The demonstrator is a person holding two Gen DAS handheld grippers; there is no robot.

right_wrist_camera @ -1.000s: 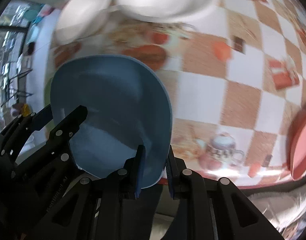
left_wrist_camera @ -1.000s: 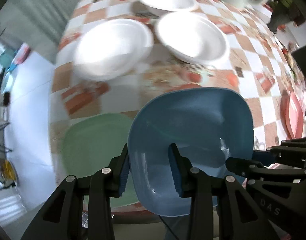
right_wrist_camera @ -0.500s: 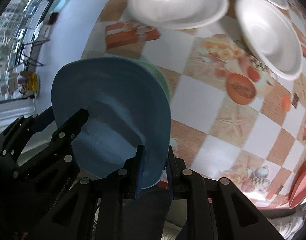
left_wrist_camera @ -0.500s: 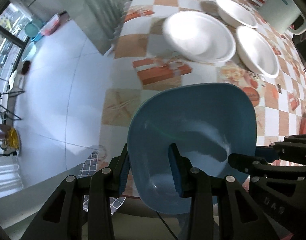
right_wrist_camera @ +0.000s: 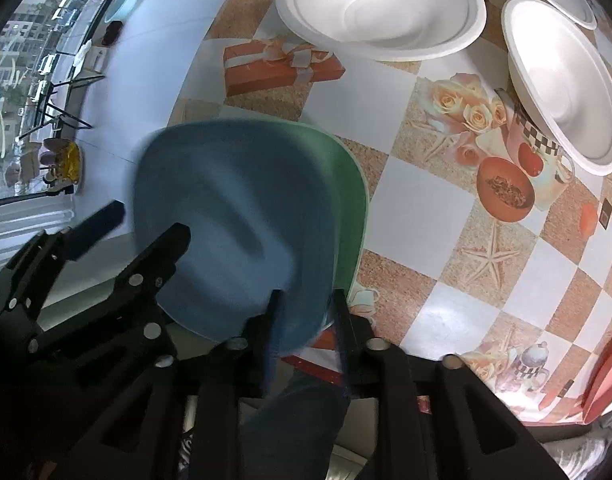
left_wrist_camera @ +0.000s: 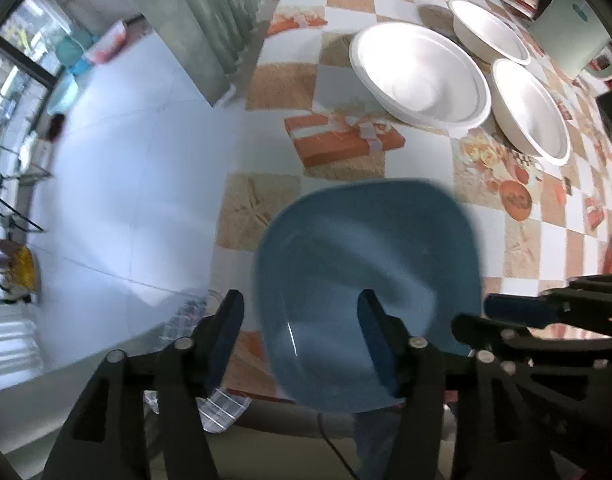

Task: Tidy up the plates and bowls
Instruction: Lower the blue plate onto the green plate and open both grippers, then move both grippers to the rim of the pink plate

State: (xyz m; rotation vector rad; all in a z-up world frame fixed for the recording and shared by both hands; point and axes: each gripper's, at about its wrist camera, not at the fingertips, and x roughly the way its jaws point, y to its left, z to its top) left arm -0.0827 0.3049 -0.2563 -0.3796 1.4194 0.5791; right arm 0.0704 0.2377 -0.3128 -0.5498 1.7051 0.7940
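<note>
We judge the task partly done: the blue bowl [right_wrist_camera: 234, 232] sits blurred over the green plate [right_wrist_camera: 352, 208] at the table's [right_wrist_camera: 418, 200] near edge, apparently just let go. Three white bowls [left_wrist_camera: 418, 76] at 1 o'clock remain unstacked. Left gripper [left_wrist_camera: 302, 328] stands open, straddling the bowl's left rim; right gripper [right_wrist_camera: 306, 312] also appears parted, around the near rim at 6 o'clock, contact uncertain.
</note>
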